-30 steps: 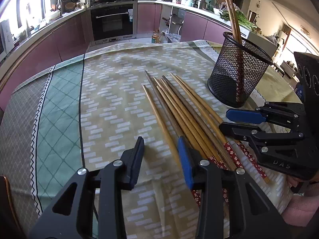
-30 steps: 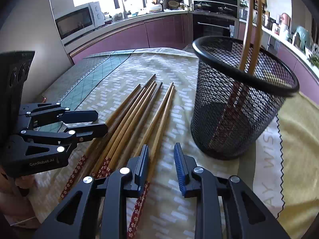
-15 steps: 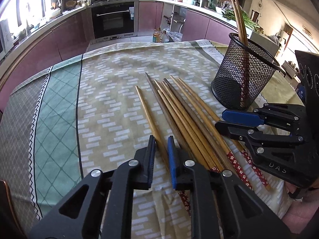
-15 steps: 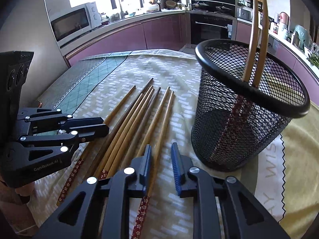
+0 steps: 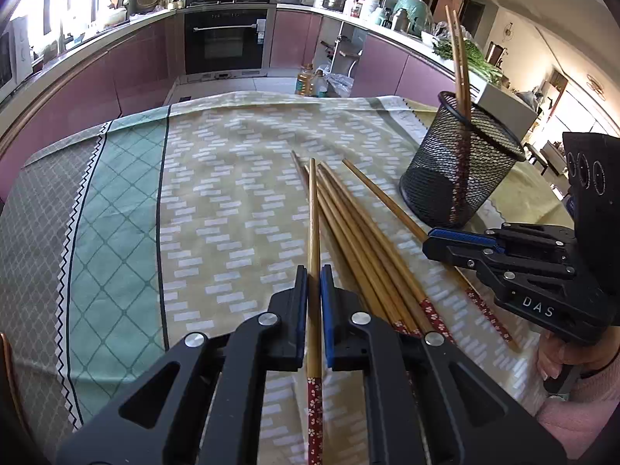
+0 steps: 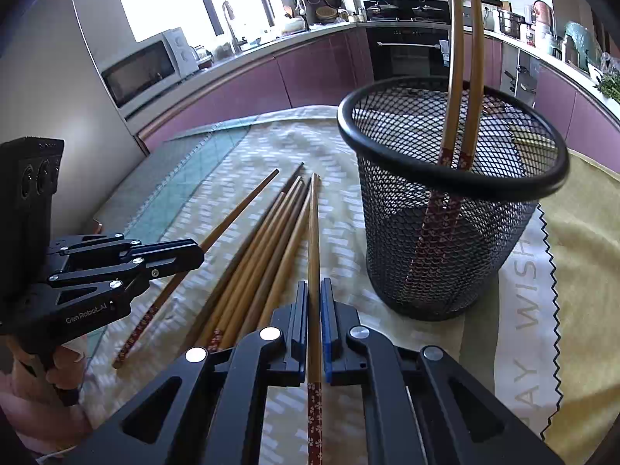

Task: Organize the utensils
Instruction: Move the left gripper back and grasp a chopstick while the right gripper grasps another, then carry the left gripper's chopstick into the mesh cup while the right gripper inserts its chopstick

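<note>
My left gripper point(image 5: 314, 271) is shut on one wooden chopstick point(image 5: 313, 213) with a red flowered end, lifted above the pile. My right gripper point(image 6: 314, 286) is shut on another chopstick point(image 6: 314, 228). Several more chopsticks point(image 5: 360, 248) lie side by side on the tablecloth, also in the right wrist view point(image 6: 252, 255). A black mesh cup point(image 6: 445, 209) stands to the right with two chopsticks point(image 6: 463, 58) upright in it; it also shows in the left wrist view point(image 5: 453, 178). Each gripper shows in the other's view: the right point(image 5: 434, 242), the left point(image 6: 193, 257).
The table carries a beige and green patterned cloth point(image 5: 217, 201). Kitchen counters, an oven point(image 5: 226, 40) and a microwave point(image 6: 143, 66) lie beyond the table's far edge.
Both grippers closed, each on one chopstick, and lifted it from the pile. The left one swung its chopstick across the others.
</note>
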Demonstrator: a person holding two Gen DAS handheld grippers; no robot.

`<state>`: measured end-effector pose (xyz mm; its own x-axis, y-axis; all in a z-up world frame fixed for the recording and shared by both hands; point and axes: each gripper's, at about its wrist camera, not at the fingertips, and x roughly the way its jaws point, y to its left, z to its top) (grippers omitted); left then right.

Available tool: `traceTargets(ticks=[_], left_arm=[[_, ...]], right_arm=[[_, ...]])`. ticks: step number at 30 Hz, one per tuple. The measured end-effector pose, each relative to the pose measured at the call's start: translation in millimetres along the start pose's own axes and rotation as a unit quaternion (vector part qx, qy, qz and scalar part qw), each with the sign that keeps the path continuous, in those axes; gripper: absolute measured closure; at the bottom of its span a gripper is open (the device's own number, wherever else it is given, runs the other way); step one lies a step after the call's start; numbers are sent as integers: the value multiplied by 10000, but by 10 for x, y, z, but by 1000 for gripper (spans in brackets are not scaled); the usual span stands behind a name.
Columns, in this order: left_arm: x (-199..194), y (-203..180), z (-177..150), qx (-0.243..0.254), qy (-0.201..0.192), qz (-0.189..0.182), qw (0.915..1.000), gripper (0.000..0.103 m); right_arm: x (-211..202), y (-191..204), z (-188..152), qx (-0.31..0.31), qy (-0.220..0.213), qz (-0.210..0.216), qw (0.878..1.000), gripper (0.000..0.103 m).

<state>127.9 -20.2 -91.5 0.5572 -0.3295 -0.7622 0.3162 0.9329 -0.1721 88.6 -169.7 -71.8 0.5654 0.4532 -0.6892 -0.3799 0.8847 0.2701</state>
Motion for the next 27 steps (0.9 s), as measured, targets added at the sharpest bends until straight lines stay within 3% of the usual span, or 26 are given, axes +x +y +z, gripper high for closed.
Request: traceTargets(ticks=[10,27], left_arm=[[-332,-56,55,34,-309,-413,9987,95],[-929,-235,248,171,-914,-1217,9882,96]], right_arm=[[-329,13,17,-50,-413,450,9981,98],[-864,-147,70,36,-1207,534,9912,98]])
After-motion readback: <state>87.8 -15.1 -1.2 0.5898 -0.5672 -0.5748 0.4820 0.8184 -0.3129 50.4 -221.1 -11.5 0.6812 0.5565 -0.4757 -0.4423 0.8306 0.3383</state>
